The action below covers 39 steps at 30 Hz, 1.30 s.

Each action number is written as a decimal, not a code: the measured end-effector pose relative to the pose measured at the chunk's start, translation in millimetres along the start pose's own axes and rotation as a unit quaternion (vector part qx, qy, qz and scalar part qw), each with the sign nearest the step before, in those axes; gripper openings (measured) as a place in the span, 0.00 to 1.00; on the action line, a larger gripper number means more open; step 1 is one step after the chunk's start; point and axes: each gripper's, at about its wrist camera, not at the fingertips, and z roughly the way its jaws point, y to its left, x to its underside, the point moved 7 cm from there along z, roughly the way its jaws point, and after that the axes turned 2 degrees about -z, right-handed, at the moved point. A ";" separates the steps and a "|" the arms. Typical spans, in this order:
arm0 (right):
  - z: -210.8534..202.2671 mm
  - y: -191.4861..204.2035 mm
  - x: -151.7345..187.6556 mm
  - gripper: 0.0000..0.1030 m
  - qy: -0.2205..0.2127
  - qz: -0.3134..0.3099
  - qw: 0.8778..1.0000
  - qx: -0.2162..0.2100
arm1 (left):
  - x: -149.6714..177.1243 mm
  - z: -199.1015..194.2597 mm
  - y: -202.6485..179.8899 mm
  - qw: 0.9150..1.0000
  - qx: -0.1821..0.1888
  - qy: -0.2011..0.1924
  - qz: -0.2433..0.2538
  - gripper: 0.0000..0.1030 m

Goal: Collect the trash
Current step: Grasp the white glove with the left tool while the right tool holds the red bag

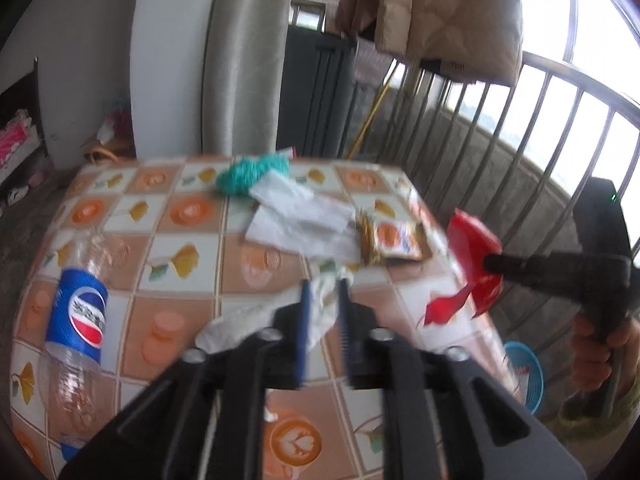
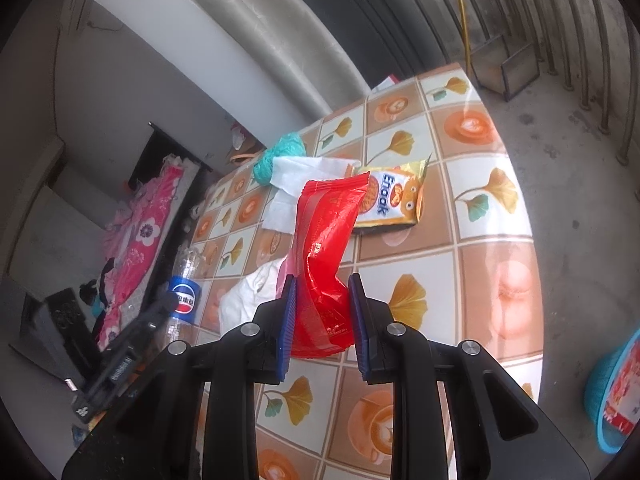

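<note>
My right gripper point(image 2: 323, 286) is shut on a red plastic wrapper point(image 2: 326, 240) and holds it above the patterned table point(image 2: 492, 216); from the left wrist view the wrapper point(image 1: 472, 264) hangs at the table's right edge. My left gripper point(image 1: 324, 292) has its jaws around a crumpled white tissue point(image 1: 320, 312) on the table; the tissue point(image 2: 248, 292) also shows in the right wrist view. An empty Pepsi bottle point(image 1: 76, 320) lies at the left. A yellow snack packet point(image 1: 394, 240), white paper napkins point(image 1: 300, 216) and a teal yarn ball point(image 1: 248, 172) lie further back.
A blue basket point(image 2: 612, 396) with some trash stands on the floor right of the table. A metal railing point(image 1: 540, 120) runs behind and to the right. A grey curtain point(image 1: 244, 56) hangs behind the table.
</note>
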 end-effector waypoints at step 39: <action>21.0 -1.2 10.4 0.23 0.021 0.009 1.000 -0.015 | 17.0 24.9 -13.6 0.993 -0.089 0.023 0.081 0.03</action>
